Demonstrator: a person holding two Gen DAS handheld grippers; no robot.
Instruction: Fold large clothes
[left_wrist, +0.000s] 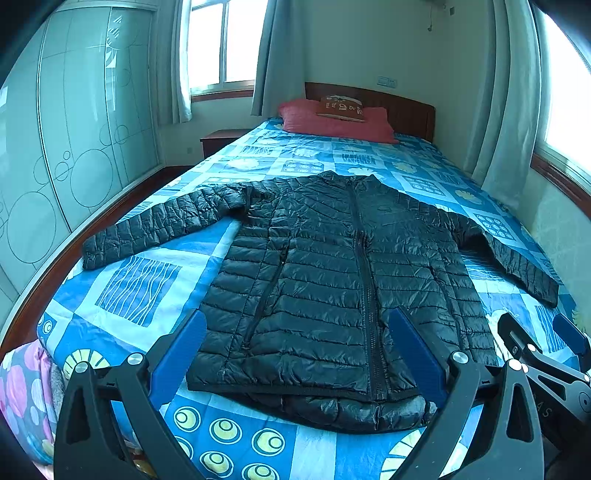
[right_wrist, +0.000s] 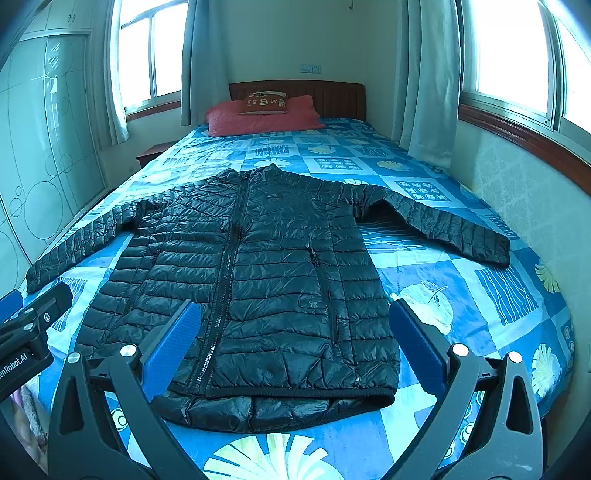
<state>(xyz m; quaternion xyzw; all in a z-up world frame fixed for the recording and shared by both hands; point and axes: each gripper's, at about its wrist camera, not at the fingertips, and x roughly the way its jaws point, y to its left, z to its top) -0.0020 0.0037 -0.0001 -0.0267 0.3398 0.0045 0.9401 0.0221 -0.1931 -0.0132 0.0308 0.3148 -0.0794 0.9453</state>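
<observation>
Jacket (left_wrist: 332, 280): flat ahead of our claws, left (left_wrist: 295, 350) and right (right_wrist: 295, 339), both wide, empty; unfolded; sleeves next.

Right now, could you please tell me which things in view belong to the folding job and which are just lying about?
Belongs to the job:
- black puffer jacket, spread flat, zipped, sleeves out
- left claw, open
- right claw, open
- bed, the work surface

Just lying about:
- red pillow
- small brown cushion on the pillow
- bedside table
- curtains
</observation>
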